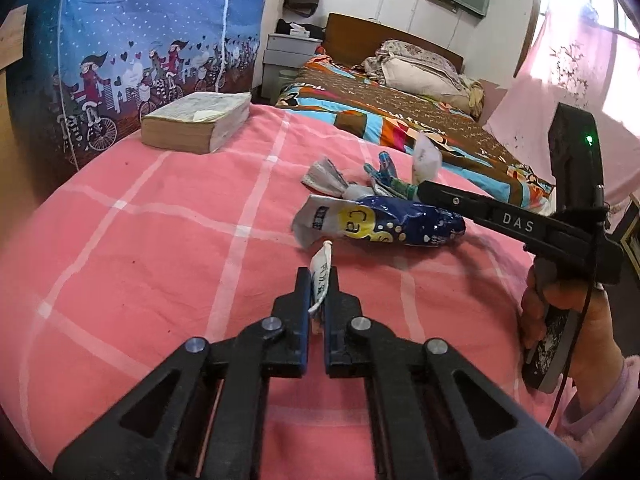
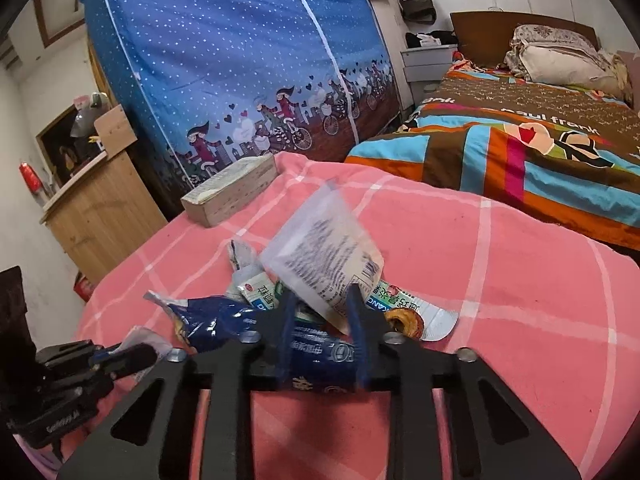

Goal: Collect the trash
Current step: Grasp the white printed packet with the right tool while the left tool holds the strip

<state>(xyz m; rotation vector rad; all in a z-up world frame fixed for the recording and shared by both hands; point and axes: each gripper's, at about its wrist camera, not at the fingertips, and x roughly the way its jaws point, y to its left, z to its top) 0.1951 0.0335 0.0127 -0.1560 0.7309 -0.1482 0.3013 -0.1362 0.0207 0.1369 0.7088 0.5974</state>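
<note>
Here the left gripper (image 1: 319,280) pinches a crumpled white wrapper (image 1: 321,272); the right gripper's (image 2: 320,316) fingers clamp a translucent printed packet (image 2: 320,260).

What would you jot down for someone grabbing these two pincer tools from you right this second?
Left gripper: shut on a small white wrapper, just pinched.
Right gripper: closed on a blue snack packet, with a clear printed bag standing up just beyond its fingers.
Still lying on the pink checked bedspread: the blue and yellow bag and crumpled wrappers behind it. The thick book is not trash.
Done: two pieces gripped. Left: carry them off, then gather the rest. No bin is in view.
</note>
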